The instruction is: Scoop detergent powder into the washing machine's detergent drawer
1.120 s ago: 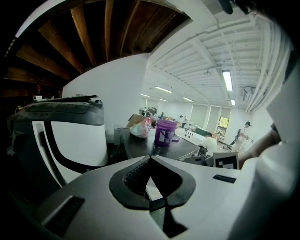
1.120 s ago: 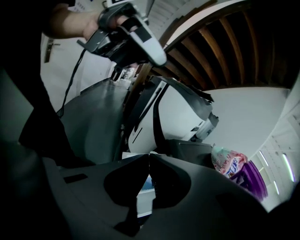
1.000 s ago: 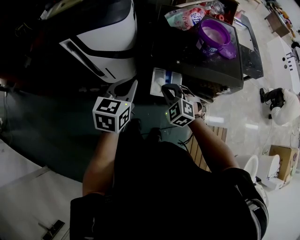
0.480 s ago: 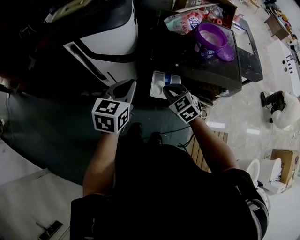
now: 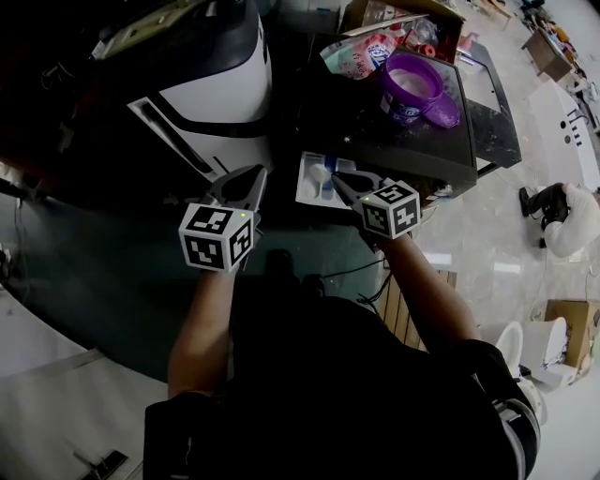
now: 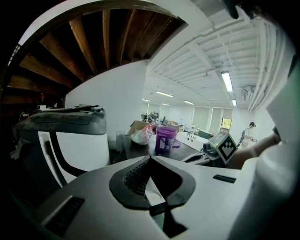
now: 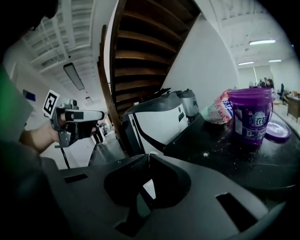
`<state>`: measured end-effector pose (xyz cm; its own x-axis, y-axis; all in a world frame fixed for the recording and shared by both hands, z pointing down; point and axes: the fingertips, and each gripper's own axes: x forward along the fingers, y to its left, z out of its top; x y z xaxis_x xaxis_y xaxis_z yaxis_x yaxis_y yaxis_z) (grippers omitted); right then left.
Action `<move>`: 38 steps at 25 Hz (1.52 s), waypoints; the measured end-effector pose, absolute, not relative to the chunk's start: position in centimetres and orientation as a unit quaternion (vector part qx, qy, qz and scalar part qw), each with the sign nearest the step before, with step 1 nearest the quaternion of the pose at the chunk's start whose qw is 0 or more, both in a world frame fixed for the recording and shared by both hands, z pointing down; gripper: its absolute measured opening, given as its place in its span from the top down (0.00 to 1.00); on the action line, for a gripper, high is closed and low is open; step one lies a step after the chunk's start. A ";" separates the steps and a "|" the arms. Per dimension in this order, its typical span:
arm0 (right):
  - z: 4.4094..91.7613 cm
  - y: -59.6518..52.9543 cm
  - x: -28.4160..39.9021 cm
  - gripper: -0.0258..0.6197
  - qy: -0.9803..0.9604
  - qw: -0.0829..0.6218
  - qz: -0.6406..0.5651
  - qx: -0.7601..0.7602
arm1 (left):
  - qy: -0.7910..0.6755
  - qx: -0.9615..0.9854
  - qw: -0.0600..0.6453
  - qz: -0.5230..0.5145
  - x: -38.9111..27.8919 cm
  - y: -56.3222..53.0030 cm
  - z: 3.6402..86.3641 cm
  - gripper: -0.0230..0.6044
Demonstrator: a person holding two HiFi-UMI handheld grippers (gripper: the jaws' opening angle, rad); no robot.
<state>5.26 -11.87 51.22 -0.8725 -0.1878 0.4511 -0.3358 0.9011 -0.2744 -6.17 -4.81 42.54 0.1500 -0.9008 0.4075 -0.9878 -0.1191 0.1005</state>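
Observation:
The white washing machine [image 5: 216, 84] stands at the upper left, and its detergent drawer [image 5: 314, 178] is pulled out in front of it with white and blue compartments showing. An open purple detergent tub [image 5: 410, 82] sits on the black table [image 5: 375, 131], its lid [image 5: 448, 111] beside it. My left gripper [image 5: 253, 178] hovers just left of the drawer, jaws shut and empty. At the drawer's right edge, my right gripper [image 5: 339, 180] is also shut with nothing in it. The tub [image 7: 251, 117] shows ahead and to the right in the right gripper view.
A pink refill bag [image 5: 361, 54] and a cardboard box [image 5: 403, 14] lie behind the tub on the table. A wooden slatted board [image 5: 403, 300] and a cable lie on the floor to the right. A person [image 5: 562, 220] crouches far right.
My right gripper has swung to the right, its cube now beyond the drawer's right edge. The left gripper has stayed almost in place. Both jaws remain shut.

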 end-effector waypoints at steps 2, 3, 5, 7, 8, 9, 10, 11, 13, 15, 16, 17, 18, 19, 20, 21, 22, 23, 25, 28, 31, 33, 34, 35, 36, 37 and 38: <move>50.6 -12.4 5.3 0.93 -0.948 0.195 0.208 0.139 | -0.637 0.741 0.174 0.122 -6.4 -5.5 42.4 0.95; 50.3 -12.7 5.4 0.93 -0.945 0.185 0.228 0.141 | -0.635 0.743 0.173 0.120 -6.5 -5.9 42.3 0.95; 49.7 -13.5 5.5 0.93 -0.937 0.160 0.273 0.146 | -0.631 0.747 0.171 0.118 -6.8 -6.9 42.3 0.95; 49.0 -14.4 5.5 0.93 -0.929 0.135 0.311 0.151 | -0.628 0.751 0.169 0.115 -7.3 -7.8 42.1 0.95; 48.7 -14.9 5.5 0.93 -0.925 0.124 0.326 0.153 | -0.627 0.753 0.168 0.112 -7.6 -8.3 42.0 0.95; 48.3 -15.4 5.6 0.93 -0.921 0.113 0.338 0.157 | -0.624 0.755 0.168 0.110 -7.9 -8.9 42.0 0.95; 47.9 -16.0 5.6 0.93 -0.918 0.101 0.349 0.160 | -0.622 0.758 0.168 0.108 -8.1 -9.5 42.0 0.95; 47.6 -16.5 5.7 0.93 -0.914 0.089 0.360 0.164 | -0.618 0.760 0.168 0.106 -8.3 -10.1 42.1 0.95; 47.0 -17.6 5.8 0.93 -0.909 0.071 0.373 0.172 | -0.612 0.767 0.166 0.103 -8.7 -11.3 42.1 0.95; 46.5 -18.7 5.7 0.93 -0.906 0.060 0.378 0.181 | -0.605 0.773 0.162 0.100 -9.1 -12.6 41.9 0.95; 46.3 -19.2 5.6 0.93 -0.904 0.055 0.379 0.187 | -0.601 0.777 0.160 0.098 -9.3 -13.3 41.8 0.95; 46.2 -19.7 5.6 0.93 -0.903 0.050 0.380 0.195 | -0.597 0.780 0.158 0.097 -9.4 -13.9 41.7 0.95; 46.0 -20.3 5.7 0.93 -0.901 0.045 0.379 0.204 | -0.593 0.784 0.156 0.095 -9.5 -14.5 41.7 0.95; 45.8 -20.8 5.8 0.93 -0.900 0.041 0.377 0.213 | -0.588 0.788 0.154 0.094 -9.6 -15.1 41.6 0.95; 45.6 -21.2 5.9 0.93 -0.899 0.038 0.375 0.222 | -0.583 0.793 0.152 0.092 -9.7 -15.7 41.5 0.95; 45.2 -21.6 5.9 0.93 -0.899 0.035 0.373 0.228 | -0.579 0.797 0.150 0.090 -9.7 -16.3 41.4 0.95; 44.9 -21.9 6.0 0.93 -0.898 0.031 0.371 0.235 | -0.574 0.801 0.148 0.088 -9.8 -16.8 41.3 0.95; 44.7 -22.3 6.1 0.93 -0.897 0.029 0.368 0.242 | -0.569 0.805 0.145 0.085 -9.9 -17.3 41.2 0.95; 44.4 -22.9 6.6 0.93 -0.895 0.024 0.363 0.259 | -0.560 0.813 0.142 0.079 -10.0 -18.3 41.0 0.95; 43.5 -23.4 7.3 0.93 -0.888 0.014 0.362 0.282 | -0.543 0.825 0.141 0.072 -9.8 -19.3 40.9 0.95; 42.6 -23.8 8.4 0.93 -0.885 0.006 0.356 0.301 | -0.524 0.837 0.140 0.071 -9.0 -20.0 40.9 0.95; 42.1 -24.1 9.1 0.93 -0.884 -0.004 0.351 0.308 | -0.517 0.841 0.140 0.074 -8.4 -20.4 41.2 0.95; 41.9 -24.3 9.6 0.93 -0.884 -0.009 0.349 0.309 | -0.516 0.842 0.141 0.074 -8.2 -20.6 41.2 0.95; 41.7 -24.5 9.9 0.93 -0.885 -0.015 0.347 0.309 | -0.516 0.841 0.142 0.075 -8.0 -20.7 41.3 0.95; 41.2 -24.6 10.1 0.93 -0.887 -0.023 0.345 0.305 | -0.517 0.840 0.142 0.077 -7.8 -20.9 41.3 0.95; 40.8 -24.8 10.3 0.93 -0.889 -0.030 0.344 0.301 | -0.519 0.839 0.141 0.079 -7.6 -21.0 41.2 0.95; 40.5 -25.1 10.8 0.93 -0.890 -0.037 0.344 0.298 | -0.522 0.838 0.139 0.081 -7.4 -21.2 41.1 0.95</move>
